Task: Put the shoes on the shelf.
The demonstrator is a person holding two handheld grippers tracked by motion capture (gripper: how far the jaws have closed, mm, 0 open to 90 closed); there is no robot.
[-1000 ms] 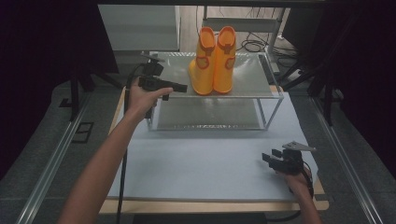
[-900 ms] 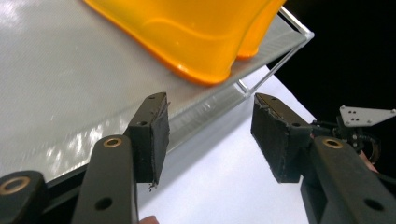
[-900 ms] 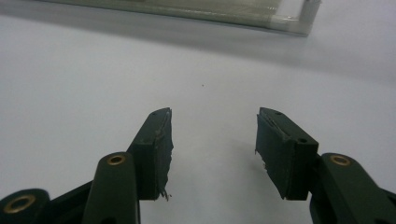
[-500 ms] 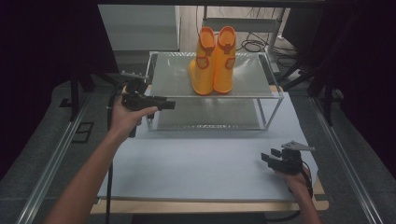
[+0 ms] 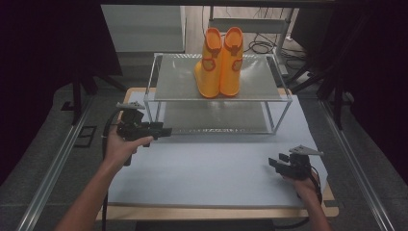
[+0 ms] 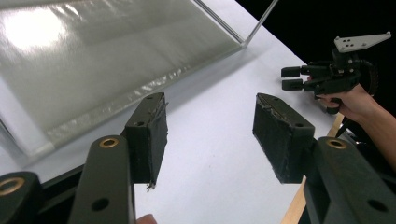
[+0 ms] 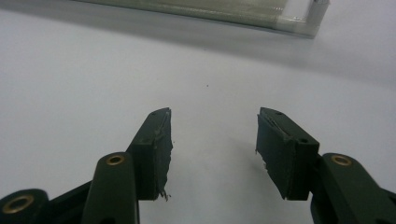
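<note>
Two orange rubber boots (image 5: 221,62) stand upright side by side on the top shelf of a two-tier metal rack (image 5: 163,86). My left gripper (image 5: 163,132) is held low at the rack's front left corner, open and empty, well below and left of the boots. In the left gripper view its jaws (image 6: 208,135) stand wide apart over the white mat, with the rack's lower shelf (image 6: 102,60) ahead. My right gripper (image 5: 275,163) rests near the table's front right, open and empty. Its jaws (image 7: 212,149) face bare white mat.
A white mat (image 5: 216,163) covers the wooden table (image 5: 332,209). The rack's lower shelf (image 5: 216,118) holds nothing. Cables (image 5: 262,45) and black stand legs (image 5: 308,72) lie on the floor behind the rack. Metal rails (image 5: 53,168) run along both sides.
My left gripper has drawn back from the rack's top shelf, down and toward the front left. The right gripper has stayed put.
</note>
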